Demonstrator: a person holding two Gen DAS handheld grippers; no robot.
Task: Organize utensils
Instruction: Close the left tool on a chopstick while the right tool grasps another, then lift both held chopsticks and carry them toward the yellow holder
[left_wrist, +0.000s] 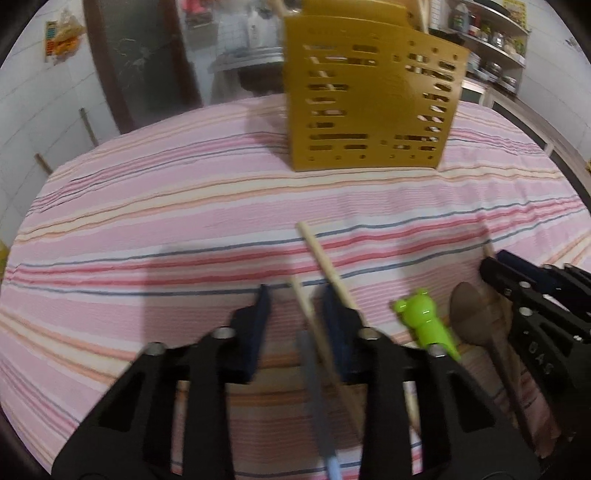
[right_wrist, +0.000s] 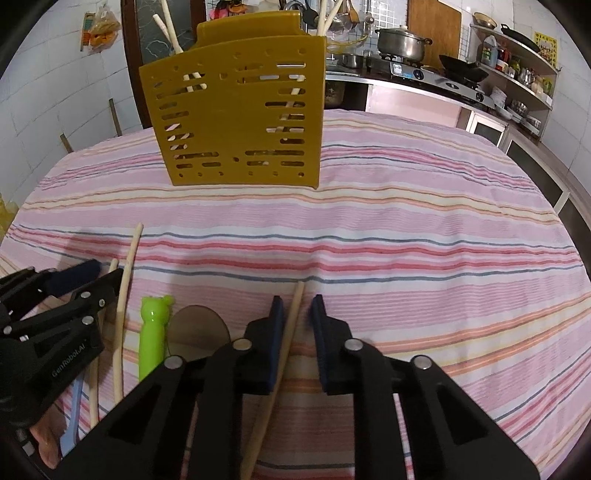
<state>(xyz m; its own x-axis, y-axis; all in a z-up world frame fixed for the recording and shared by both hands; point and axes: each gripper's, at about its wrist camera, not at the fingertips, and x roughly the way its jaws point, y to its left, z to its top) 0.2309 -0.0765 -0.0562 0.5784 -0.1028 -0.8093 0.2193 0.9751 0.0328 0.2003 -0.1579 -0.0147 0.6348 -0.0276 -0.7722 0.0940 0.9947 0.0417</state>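
Note:
A mustard-yellow slotted utensil holder (left_wrist: 373, 99) stands at the far side of the striped cloth; it also shows in the right wrist view (right_wrist: 236, 107) with chopsticks inside. My left gripper (left_wrist: 297, 299) is open above two loose chopsticks (left_wrist: 325, 258) and a blue-handled utensil (left_wrist: 317, 398). My right gripper (right_wrist: 297, 306) is open, with one chopstick (right_wrist: 290, 325) lying between its jaws, nearer the left one. A green bear-topped utensil (right_wrist: 152, 332) and a wooden spoon (right_wrist: 197, 328) lie between the grippers.
The pink striped tablecloth (right_wrist: 406, 240) covers the table. Behind it a counter holds a steel pot (right_wrist: 400, 42), a gas stove and a wok (right_wrist: 463, 68). Shelves with jars (right_wrist: 517, 70) stand at the right. A tiled wall is at the left.

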